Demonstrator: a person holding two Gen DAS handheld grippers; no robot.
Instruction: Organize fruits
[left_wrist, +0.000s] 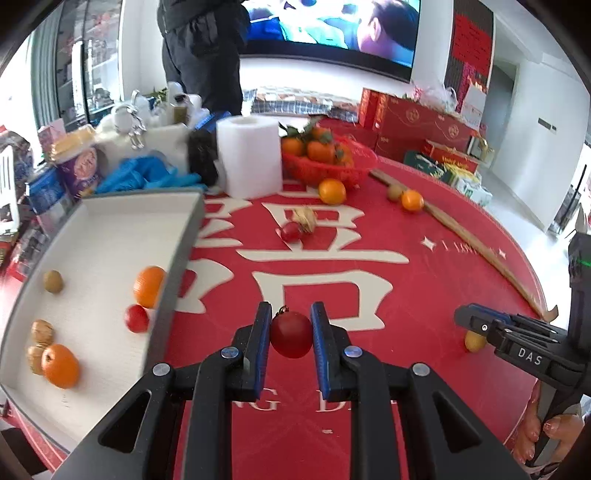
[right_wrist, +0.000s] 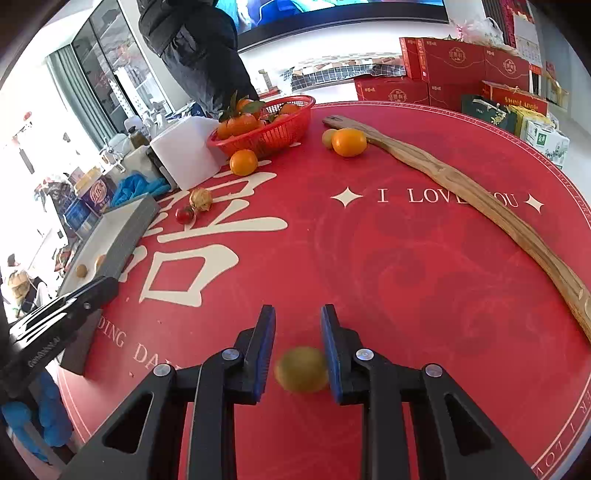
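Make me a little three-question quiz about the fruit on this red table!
1. True or false: the left gripper is shut on a cherry tomato.
2. Which fruit sits between the right gripper's fingers: A an orange, B a small yellow-green fruit, C a walnut?
3. Fill in: the red basket holds ____.

Key: 1 true; 2 B; 3 oranges.

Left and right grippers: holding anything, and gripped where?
Left gripper pinches a red cherry tomato across its sides. Right gripper holds a yellow-green fruit across its sides.
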